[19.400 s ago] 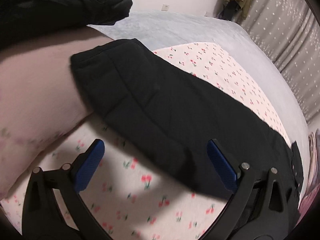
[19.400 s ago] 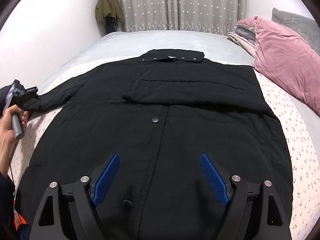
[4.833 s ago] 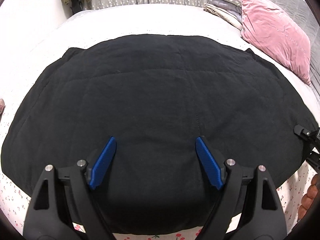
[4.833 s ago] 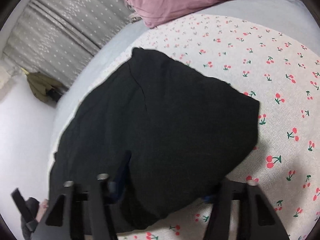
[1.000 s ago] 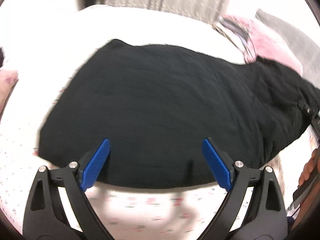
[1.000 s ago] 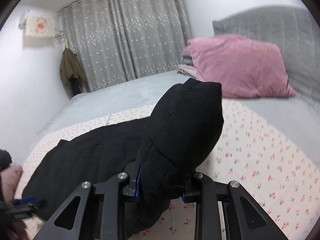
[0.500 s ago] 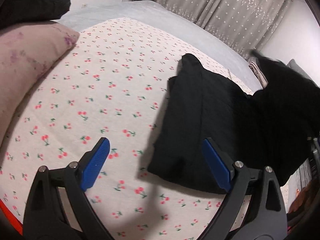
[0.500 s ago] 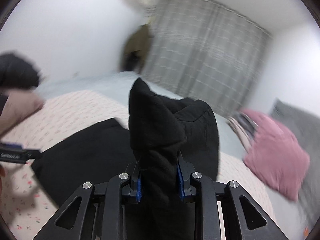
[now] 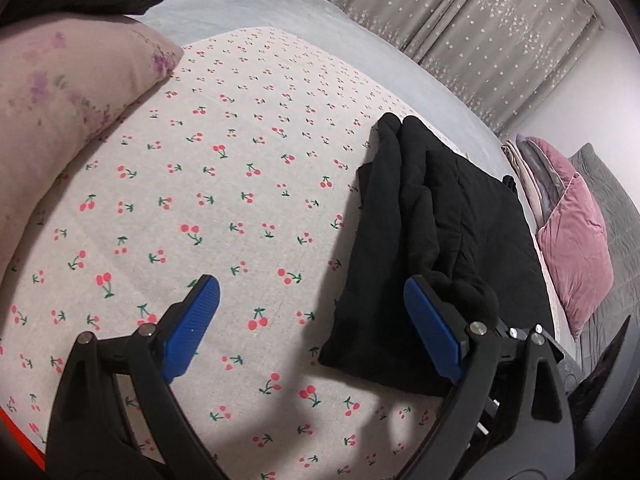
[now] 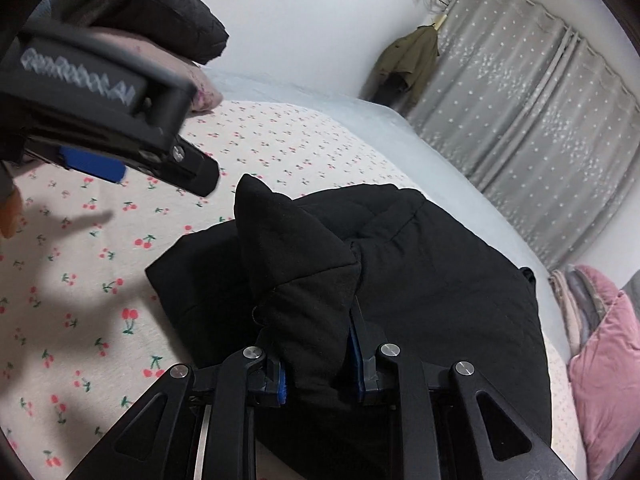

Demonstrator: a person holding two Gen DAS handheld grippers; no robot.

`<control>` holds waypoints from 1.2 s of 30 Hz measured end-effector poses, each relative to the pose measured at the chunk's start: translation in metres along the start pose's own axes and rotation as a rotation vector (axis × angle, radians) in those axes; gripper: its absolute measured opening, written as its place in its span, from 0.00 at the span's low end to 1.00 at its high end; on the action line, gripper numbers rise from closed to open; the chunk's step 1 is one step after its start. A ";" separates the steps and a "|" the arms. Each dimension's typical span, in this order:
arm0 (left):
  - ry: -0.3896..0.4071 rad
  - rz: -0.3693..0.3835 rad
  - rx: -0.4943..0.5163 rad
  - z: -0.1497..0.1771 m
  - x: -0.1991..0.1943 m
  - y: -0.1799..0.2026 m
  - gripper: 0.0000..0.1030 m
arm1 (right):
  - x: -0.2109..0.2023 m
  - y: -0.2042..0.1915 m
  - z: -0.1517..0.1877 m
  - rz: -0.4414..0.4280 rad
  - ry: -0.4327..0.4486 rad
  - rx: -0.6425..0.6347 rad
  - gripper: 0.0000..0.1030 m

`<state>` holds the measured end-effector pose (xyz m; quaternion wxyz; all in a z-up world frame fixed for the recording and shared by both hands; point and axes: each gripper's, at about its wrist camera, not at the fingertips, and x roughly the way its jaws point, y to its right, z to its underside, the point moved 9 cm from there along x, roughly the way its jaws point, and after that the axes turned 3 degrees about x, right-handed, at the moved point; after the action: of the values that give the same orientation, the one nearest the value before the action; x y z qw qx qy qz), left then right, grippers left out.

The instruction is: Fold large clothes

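One black coat (image 9: 440,216), two pillows (image 9: 60,96).

Even, soft indoor light with no glare. Gripper shadows fall grey and diffuse on the cherry-print sheet (image 9: 224,184). The black coat (image 10: 420,280) shows little fold detail. Fisheye distortion bends the curtains (image 9: 472,36); corners vignette to black. The nearby left hand-held gripper (image 10: 132,160) appears slightly blurred in the right wrist view.

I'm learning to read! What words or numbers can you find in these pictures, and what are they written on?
"GenRobot.AI", roughly: pale letters on the side of the left gripper in the right wrist view. They are blurred, so the first letters are unsure.
No other words or numbers show on the black coat, the cherry-print sheet or the curtains.
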<state>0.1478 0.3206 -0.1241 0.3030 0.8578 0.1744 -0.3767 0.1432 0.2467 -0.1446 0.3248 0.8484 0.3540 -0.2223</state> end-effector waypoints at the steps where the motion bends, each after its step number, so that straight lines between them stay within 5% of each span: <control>1: -0.004 0.007 -0.011 0.000 0.002 0.001 0.91 | -0.002 0.005 0.001 -0.042 -0.002 0.045 0.23; 7: -0.009 0.041 -0.006 0.002 0.002 0.017 0.91 | -0.003 0.025 0.002 -0.160 -0.054 0.177 0.34; 10: 0.005 0.032 0.009 0.000 -0.001 0.021 0.91 | -0.019 0.017 0.003 -0.256 -0.092 0.181 0.67; 11: 0.008 0.034 0.004 -0.001 -0.003 0.021 0.91 | -0.031 0.015 0.002 -0.333 -0.096 0.203 0.71; 15: 0.028 0.060 -0.022 -0.005 -0.008 0.027 0.91 | -0.091 0.031 -0.008 -0.493 -0.011 0.227 0.74; 18: 0.042 0.085 -0.014 -0.006 -0.011 0.043 0.91 | -0.102 0.089 0.000 -0.379 0.019 0.333 0.77; 21: 0.067 0.128 0.030 -0.007 -0.015 0.068 0.91 | -0.075 0.155 0.036 -0.299 -0.079 0.544 0.77; 26: 0.041 0.040 0.109 0.000 0.010 0.092 0.88 | -0.029 0.208 0.087 -0.261 -0.180 0.795 0.74; 30: 0.028 0.056 0.125 0.001 0.025 0.108 0.57 | -0.017 0.204 0.078 -0.288 -0.155 0.797 0.51; 32: 0.046 0.011 0.167 0.000 0.028 0.111 0.49 | -0.014 0.200 0.075 -0.256 -0.146 0.780 0.50; 34: 0.041 0.000 0.191 0.002 0.034 0.114 0.26 | -0.010 0.190 0.071 -0.214 -0.143 0.722 0.50; 36: 0.056 0.011 0.201 0.000 0.032 0.118 0.14 | -0.002 0.189 0.073 -0.218 -0.151 0.713 0.50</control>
<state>0.2307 0.2336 -0.1026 0.2124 0.8951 0.1395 -0.3663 0.2719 0.0922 -0.1197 0.0090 0.8468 0.3177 -0.4264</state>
